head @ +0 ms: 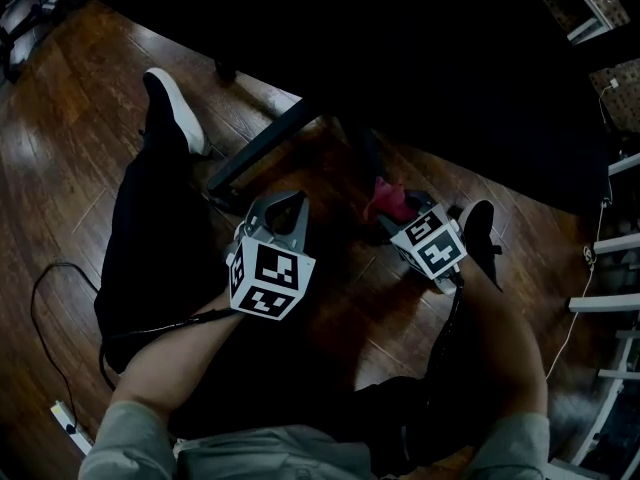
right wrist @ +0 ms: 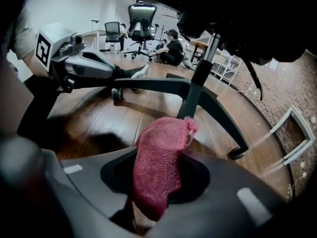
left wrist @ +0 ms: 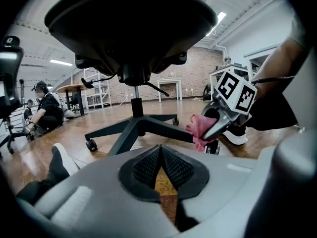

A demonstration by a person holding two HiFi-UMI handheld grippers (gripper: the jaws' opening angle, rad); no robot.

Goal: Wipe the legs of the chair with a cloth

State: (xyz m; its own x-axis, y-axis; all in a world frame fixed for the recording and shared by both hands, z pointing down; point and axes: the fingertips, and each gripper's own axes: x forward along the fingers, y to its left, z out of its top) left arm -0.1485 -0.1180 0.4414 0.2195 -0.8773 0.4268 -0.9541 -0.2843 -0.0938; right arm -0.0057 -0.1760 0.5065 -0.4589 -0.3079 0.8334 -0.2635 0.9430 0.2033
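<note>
The black office chair stands over a wooden floor, and its star base (left wrist: 133,128) spreads dark legs ending in casters. In the head view one leg (head: 262,145) runs from under the dark seat. My right gripper (right wrist: 158,182) is shut on a red knitted cloth (right wrist: 161,157), which hangs out between the jaws. Seen from the left gripper view, the cloth (left wrist: 198,129) lies against the end of a leg near a caster. My left gripper (left wrist: 159,155) is shut with nothing in it, low and in front of the base. In the head view the left gripper (head: 285,203) sits left of the cloth (head: 390,203).
The person's shoes (head: 175,108) (head: 480,233) rest on the floor on either side of the chair base. A cable (head: 45,298) loops at the left. White racks (head: 610,298) stand at the right. People (left wrist: 47,110) and other chairs (right wrist: 141,26) are far behind.
</note>
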